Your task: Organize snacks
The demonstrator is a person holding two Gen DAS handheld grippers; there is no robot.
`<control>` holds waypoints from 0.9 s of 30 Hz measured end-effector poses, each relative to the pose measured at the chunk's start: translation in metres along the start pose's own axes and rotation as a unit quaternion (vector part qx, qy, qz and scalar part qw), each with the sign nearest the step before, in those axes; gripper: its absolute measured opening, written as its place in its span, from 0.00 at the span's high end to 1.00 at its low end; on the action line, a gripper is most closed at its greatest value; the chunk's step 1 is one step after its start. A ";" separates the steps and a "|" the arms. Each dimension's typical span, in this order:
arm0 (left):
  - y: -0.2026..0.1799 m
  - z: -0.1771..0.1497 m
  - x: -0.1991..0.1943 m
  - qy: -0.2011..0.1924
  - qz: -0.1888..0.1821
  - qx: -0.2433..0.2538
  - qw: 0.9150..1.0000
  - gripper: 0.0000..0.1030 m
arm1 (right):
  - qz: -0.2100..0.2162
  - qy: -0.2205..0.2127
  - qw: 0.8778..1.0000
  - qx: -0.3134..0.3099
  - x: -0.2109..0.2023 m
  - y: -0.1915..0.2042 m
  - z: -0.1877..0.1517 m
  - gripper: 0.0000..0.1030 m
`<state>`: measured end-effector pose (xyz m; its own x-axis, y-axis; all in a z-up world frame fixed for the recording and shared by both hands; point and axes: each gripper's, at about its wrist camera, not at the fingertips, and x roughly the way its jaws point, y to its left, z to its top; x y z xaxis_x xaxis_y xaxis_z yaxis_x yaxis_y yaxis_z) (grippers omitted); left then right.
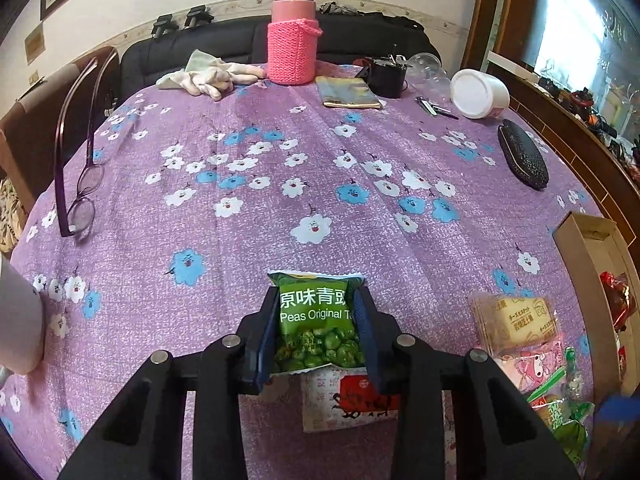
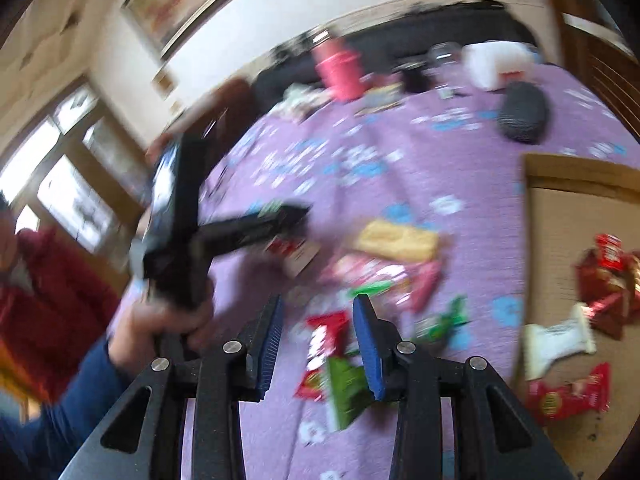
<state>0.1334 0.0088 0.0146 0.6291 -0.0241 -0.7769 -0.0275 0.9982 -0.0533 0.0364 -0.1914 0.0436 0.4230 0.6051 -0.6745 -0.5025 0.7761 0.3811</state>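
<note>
My left gripper [image 1: 316, 300] is shut on a green pack of peas [image 1: 316, 320] and holds it above the purple flowered tablecloth [image 1: 280, 184]. Under it lies a white and red snack pack [image 1: 348, 404]. More snacks lie at the right: a yellow biscuit pack [image 1: 512, 320], a pink pack [image 1: 532, 364] and green packs [image 1: 564, 420]. The right wrist view is blurred. My right gripper [image 2: 318, 308] is open and empty above a red pack [image 2: 324, 340] and a green pack [image 2: 346, 388]. The left gripper [image 2: 248, 224] shows there at the left.
A cardboard box [image 2: 560, 216] at the right holds red packs [image 2: 608, 272] and a white pack [image 2: 556, 340]. At the table's far side stand a pink flask [image 1: 294, 40], a white tub [image 1: 478, 94] and a black glasses case [image 1: 522, 156]. Glasses [image 1: 76, 160] lie at the left.
</note>
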 end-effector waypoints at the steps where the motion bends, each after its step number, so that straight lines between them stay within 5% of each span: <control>1: 0.001 0.000 -0.002 -0.002 -0.002 -0.002 1.000 0.67 | -0.004 0.008 1.000 -0.011 0.005 0.005 -0.002 0.62; 7: 0.011 0.002 -0.025 -0.027 -0.017 -0.023 0.999 0.67 | -0.070 0.046 0.995 -0.055 0.038 0.019 -0.014 0.64; 15: 0.006 0.004 -0.042 -0.055 -0.020 -0.007 0.998 0.67 | -0.141 0.037 0.982 -0.118 0.046 0.031 -0.025 0.71; 16: 0.006 0.004 -0.044 -0.057 -0.020 -0.008 0.998 0.67 | -0.144 0.036 0.981 -0.124 0.047 0.032 -0.025 0.78; 27: 0.002 0.002 -0.053 -0.066 -0.037 -0.016 0.997 0.67 | -0.077 -0.056 0.995 -0.023 0.011 0.010 -0.004 0.81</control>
<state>0.1013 0.0122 0.0564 0.7276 -0.0873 -0.6804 -0.0010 0.9917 -0.1284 0.0333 -0.1780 0.0371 0.5781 0.4972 -0.6470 -0.4584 0.8538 0.2466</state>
